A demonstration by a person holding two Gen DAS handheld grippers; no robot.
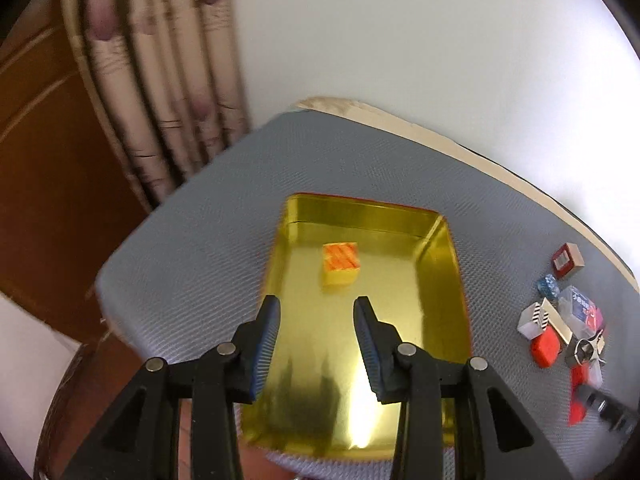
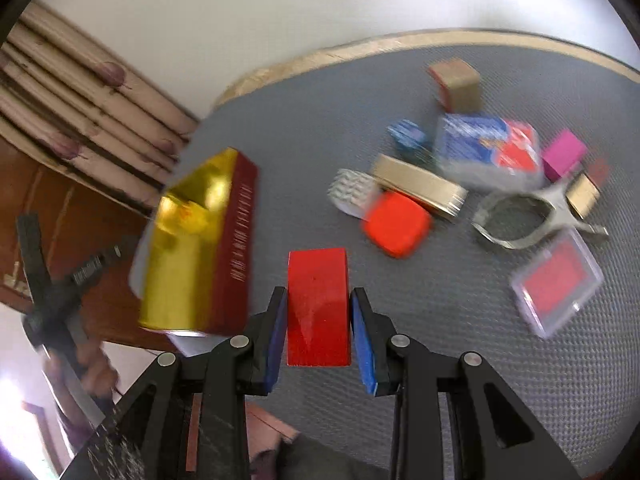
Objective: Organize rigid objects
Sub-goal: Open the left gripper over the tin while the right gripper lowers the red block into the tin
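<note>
Left wrist view, item by item: your left gripper (image 1: pixel 316 308) hangs over the near end of the gold tin (image 1: pixel 440 264), jaws released, nothing between them. One orange-and-yellow block (image 1: pixel 340 267) lies inside the tin toward its far wall. The tin sits mid-table on the grey mat (image 1: pixel 192 248); a heap of small objects (image 1: pixel 560 320) lies near the mat's right edge.

Right wrist view: tin at left on the mat, dark red outer wall facing you. Your right gripper (image 2: pixel 319 304) is clenched on a red block (image 2: pixel 318 304), pads pressing both flanks. Right of it: a red rounded cube (image 2: pixel 396 224), a metal bracket (image 2: pixel 520 216), a clear case with red insert (image 2: pixel 556 284).
</note>
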